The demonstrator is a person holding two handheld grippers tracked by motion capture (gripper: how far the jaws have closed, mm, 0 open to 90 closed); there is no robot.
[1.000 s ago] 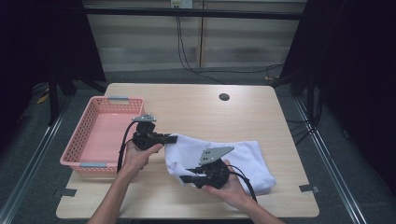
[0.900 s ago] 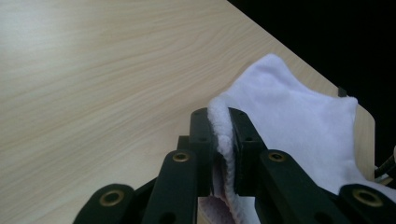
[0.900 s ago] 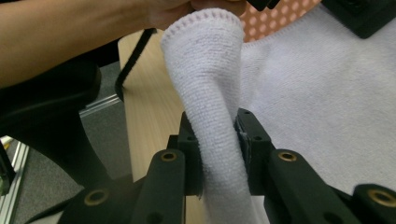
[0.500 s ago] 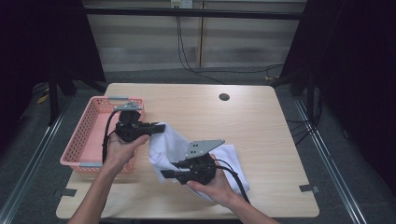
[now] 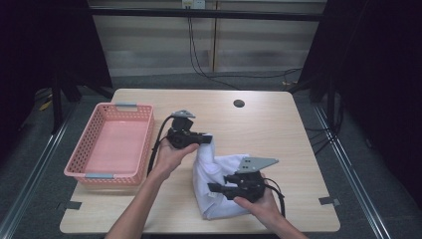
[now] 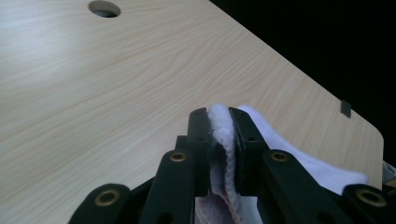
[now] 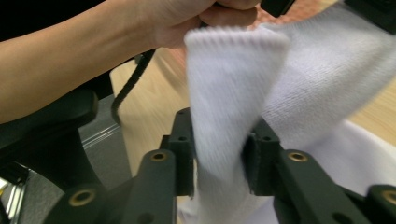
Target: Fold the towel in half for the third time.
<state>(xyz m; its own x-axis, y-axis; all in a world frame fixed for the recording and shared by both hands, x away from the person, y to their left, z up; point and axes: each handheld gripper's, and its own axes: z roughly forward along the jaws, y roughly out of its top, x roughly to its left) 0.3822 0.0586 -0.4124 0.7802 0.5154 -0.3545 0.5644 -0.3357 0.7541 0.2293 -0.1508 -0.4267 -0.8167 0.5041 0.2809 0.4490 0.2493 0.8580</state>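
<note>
My left gripper (image 5: 208, 141) pinched a hem of the white cloth (image 5: 219, 186) tight, and my right gripper (image 5: 213, 188) clamped another fold. The cloth lay on the table (image 5: 278, 124) near its front edge, stretched between them, long axis running front to back, right of the pink basket (image 5: 112, 144).

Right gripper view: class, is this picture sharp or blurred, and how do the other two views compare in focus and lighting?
Right gripper view: the white towel and the table behind are smeared by motion, while the black jaws stay crisp. Left gripper view: sharp on the towel edge in the jaws, with soft glare on the table top left. High view: evenly lit table, dark surroundings.
</note>
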